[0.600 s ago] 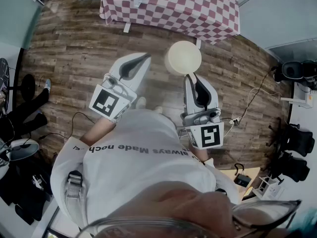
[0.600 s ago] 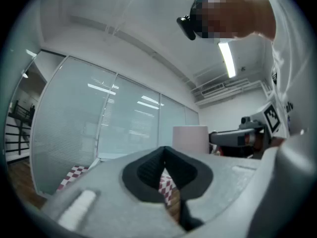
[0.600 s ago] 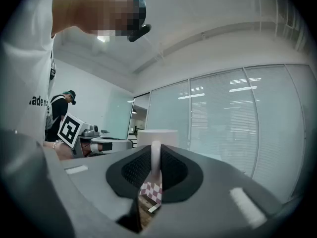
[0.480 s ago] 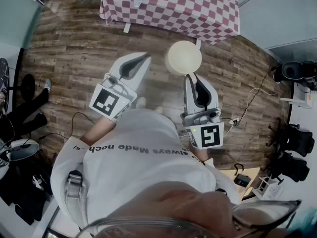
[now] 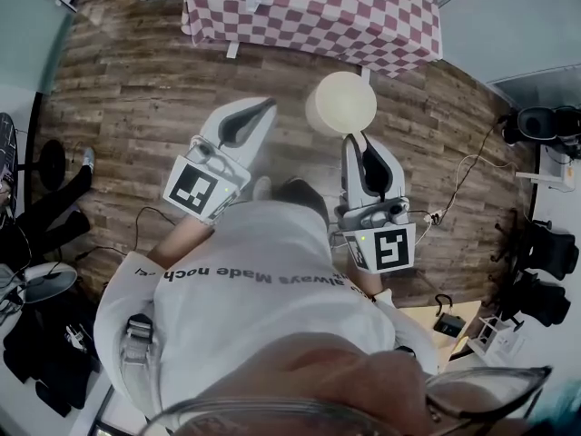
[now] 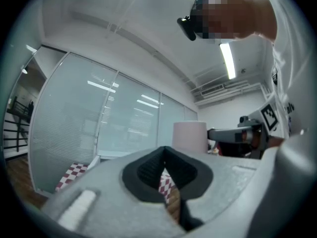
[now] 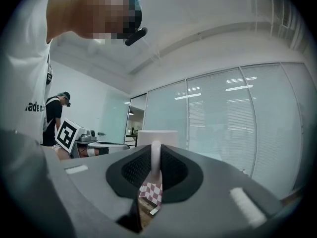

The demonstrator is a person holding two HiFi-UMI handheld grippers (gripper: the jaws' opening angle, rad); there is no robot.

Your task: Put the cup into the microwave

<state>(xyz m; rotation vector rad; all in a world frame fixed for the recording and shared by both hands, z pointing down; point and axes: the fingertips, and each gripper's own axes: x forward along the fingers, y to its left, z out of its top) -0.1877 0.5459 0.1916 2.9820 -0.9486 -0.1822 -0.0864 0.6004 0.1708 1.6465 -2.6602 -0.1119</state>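
In the head view a cream cup (image 5: 340,103) hangs above the wooden floor, mouth up. My right gripper (image 5: 353,140) is shut on its near side. The right gripper view shows a thin white part of the cup (image 7: 155,158) pinched between the jaws, with the cup's body (image 7: 157,137) just beyond. My left gripper (image 5: 261,107) is held to the left of the cup, shut and with nothing in it. From the left gripper view (image 6: 164,170) the cup (image 6: 189,137) stands ahead to the right. No microwave shows in any view.
A table with a red and white checked cloth (image 5: 318,12) stands ahead across the wooden floor (image 5: 136,89). Cables (image 5: 463,175) and black chairs (image 5: 536,252) lie to the right. Another person's legs (image 5: 45,198) are at the left. Glass partitions (image 7: 223,128) fill both gripper views.
The cup and my right gripper have drifted slightly to the right. My left gripper has kept its place.
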